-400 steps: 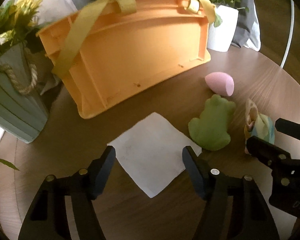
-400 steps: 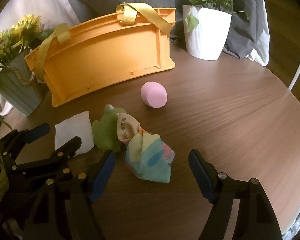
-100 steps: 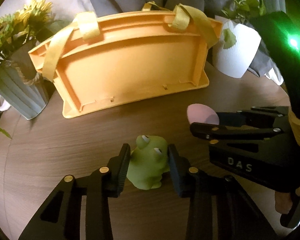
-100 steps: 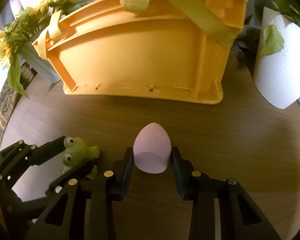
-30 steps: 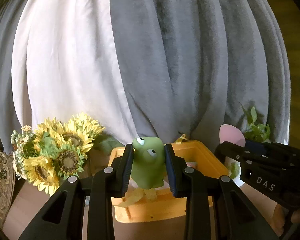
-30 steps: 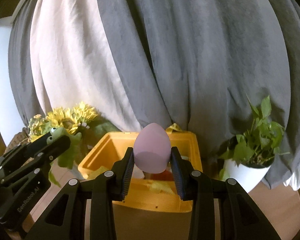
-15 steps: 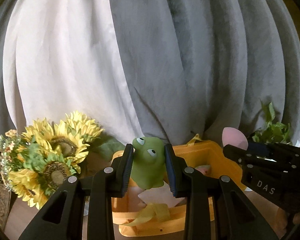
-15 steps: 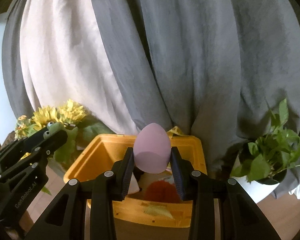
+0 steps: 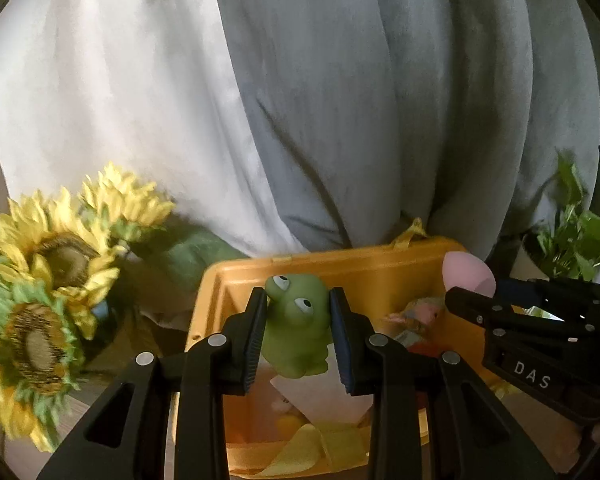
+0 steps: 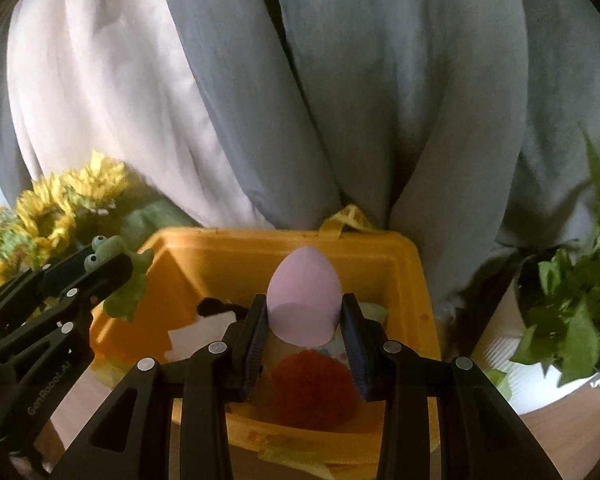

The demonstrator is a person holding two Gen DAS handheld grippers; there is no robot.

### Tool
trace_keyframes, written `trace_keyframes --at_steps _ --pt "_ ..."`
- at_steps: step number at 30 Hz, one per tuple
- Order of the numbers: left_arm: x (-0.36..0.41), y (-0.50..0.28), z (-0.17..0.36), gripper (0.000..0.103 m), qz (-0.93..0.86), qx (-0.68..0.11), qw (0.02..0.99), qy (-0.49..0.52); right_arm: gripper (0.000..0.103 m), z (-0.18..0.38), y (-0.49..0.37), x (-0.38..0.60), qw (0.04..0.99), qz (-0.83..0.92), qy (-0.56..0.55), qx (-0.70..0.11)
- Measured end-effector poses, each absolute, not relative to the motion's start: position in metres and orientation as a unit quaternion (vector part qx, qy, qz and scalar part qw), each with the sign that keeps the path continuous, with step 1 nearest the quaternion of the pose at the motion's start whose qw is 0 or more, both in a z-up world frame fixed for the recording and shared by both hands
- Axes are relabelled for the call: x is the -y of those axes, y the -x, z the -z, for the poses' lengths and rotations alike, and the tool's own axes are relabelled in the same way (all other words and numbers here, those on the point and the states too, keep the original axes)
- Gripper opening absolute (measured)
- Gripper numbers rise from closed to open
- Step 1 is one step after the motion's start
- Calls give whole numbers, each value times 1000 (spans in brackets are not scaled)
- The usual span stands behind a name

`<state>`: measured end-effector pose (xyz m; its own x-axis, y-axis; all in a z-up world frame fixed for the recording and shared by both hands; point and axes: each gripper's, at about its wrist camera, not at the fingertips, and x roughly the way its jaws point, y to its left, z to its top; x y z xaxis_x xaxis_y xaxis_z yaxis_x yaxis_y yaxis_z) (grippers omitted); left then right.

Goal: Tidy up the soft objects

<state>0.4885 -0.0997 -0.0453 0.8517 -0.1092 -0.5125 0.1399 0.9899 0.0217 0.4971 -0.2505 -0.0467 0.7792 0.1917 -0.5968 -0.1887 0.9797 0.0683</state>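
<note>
The left gripper [image 9: 299, 330] squeezes a soft green frog toy [image 9: 296, 326]. The right gripper [image 10: 304, 332] squeezes a pink egg-shaped sponge [image 10: 304, 296]. Both are held up, side by side.

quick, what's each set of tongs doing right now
Left tongs: shut on the green frog toy.
Right tongs: shut on the pink egg-shaped sponge.

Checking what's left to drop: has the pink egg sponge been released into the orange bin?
No, the pink egg sponge sits clamped between the right tongs above the orange bin.
</note>
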Motion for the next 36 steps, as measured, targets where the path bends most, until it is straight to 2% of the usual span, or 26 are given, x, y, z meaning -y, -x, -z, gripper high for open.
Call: trace_keyframes --at_steps 7,9,11,12,22,29,36 --pt "105 -502 57 32 80 -298 950 -39 39 64 -511 255 929 -99 -15 -355" --pt "107 -503 58 33 83 -303 949 -41 42 67 -512 256 927 -100 -18 -362" --pt "107 -503 57 40 81 -302 949 -41 54 68 -511 258 927 -95 -21 -363" --pt "108 -504 57 42 81 -301 949 -42 56 68 -511 259 927 -92 -21 -362" --pt "101 -464 32 59 41 -279 959 -31 56 49 -484 266 939 -77 -20 -336" --pt "93 -415 9 66 20 -255 966 -26 66 28 -436 270 951 -70 -20 -301" --pt "88 -363 -9 73 9 -233 972 -26 71 7 -382 268 960 -65 -14 -273"
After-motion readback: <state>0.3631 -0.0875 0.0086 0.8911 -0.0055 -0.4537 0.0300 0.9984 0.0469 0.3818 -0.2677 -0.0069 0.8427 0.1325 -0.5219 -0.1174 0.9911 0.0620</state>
